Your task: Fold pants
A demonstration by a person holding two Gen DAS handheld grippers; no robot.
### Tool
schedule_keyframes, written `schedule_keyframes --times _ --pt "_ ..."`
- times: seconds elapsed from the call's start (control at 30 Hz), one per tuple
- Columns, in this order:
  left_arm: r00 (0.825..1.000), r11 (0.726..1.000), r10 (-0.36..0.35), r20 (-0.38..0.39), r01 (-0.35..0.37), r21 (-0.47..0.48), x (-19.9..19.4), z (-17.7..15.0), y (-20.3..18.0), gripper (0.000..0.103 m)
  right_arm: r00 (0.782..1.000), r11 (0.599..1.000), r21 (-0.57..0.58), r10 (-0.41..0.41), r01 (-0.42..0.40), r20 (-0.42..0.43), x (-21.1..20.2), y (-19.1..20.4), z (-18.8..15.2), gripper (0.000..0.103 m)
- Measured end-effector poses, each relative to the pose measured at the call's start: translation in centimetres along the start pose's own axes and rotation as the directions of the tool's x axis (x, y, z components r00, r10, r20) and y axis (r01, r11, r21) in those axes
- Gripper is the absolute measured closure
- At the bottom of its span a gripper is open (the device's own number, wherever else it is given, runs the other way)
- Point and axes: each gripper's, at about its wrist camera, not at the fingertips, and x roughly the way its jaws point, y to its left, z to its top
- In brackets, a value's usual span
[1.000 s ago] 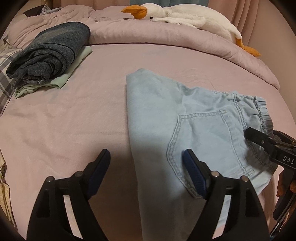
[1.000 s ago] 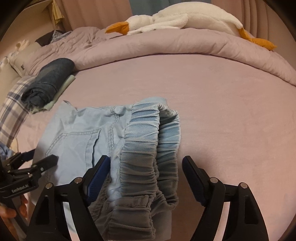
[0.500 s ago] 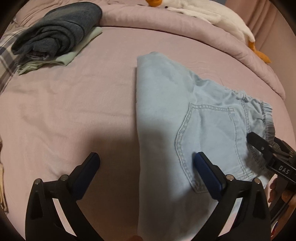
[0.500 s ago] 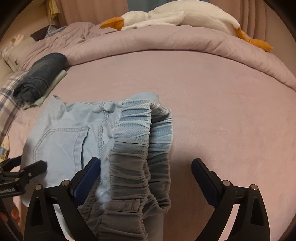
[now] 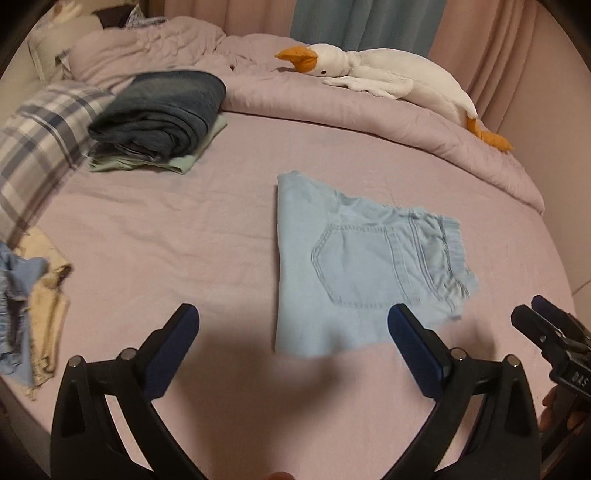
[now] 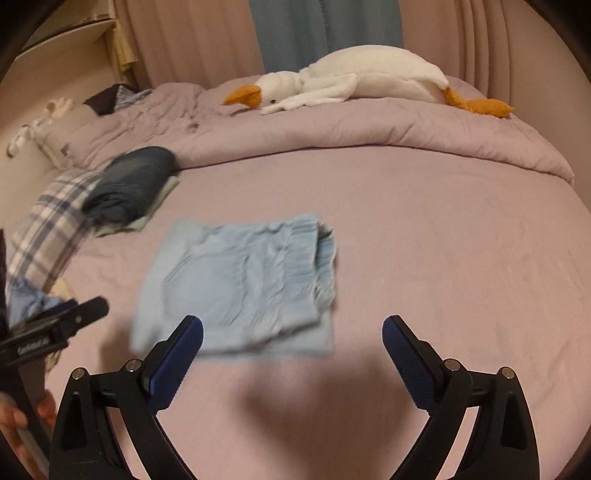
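Near edge, left wrist view: left gripper (image 5: 293, 334) spread wide, blue pads (image 5: 173, 341) apart over bare lilac bedsheet (image 5: 155, 236), nothing between them. Held clear of the cloth, probably because this fold looks finished and no grip is needed. Lower right corner of the same frame: tip of the right gripper (image 5: 543, 325), a fingertip of the holding hand just showing beneath.

Near edge, right wrist view: right gripper (image 6: 291, 345) likewise spread wide and empty, left pad overlapping the near hem of the garment in the picture; contact not clear through the blur.

Centre of both frames: light blue denim pants (image 5: 354, 266), folded into a compact rectangle, back pocket (image 5: 354, 266) facing up, elastic waistband (image 6: 314, 254) along the right edge, lying flat on the sheet, apart from both grippers. Laid mid-bed, likely so both tools could reach either side.

Upper left: folded dark jeans (image 5: 162, 110) stacked on a pale green garment (image 5: 177, 162), apparently a done pile kept off to the side. Plaid pillow (image 5: 37, 140) at the left edge; below it a crumpled heap of blue and cream clothes (image 5: 33, 317), probably waiting.

Far top: rolled-back duvet (image 5: 369, 114) with a white plush goose (image 5: 388, 79) lying along it, curtains (image 6: 325, 33) behind.
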Motion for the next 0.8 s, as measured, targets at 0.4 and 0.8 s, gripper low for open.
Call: schedule_keyframes --times 0.4,0.8 --pt "0.998 0.996 0.062 0.027 -0.064 0.067 -5.0 -3.5 -1.6 0.001 0.999 0.995 -0.099 0.030 -0.028 0.017 -4.2 3.7 -3.3 0.006" --pt "0.998 0.994 0.053 0.034 -0.056 0.094 -5.9 -4.2 -2.9 0.001 0.999 0.994 -0.103 0.030 -0.027 0.026 -5.1 4.4 -3.8 0.006"
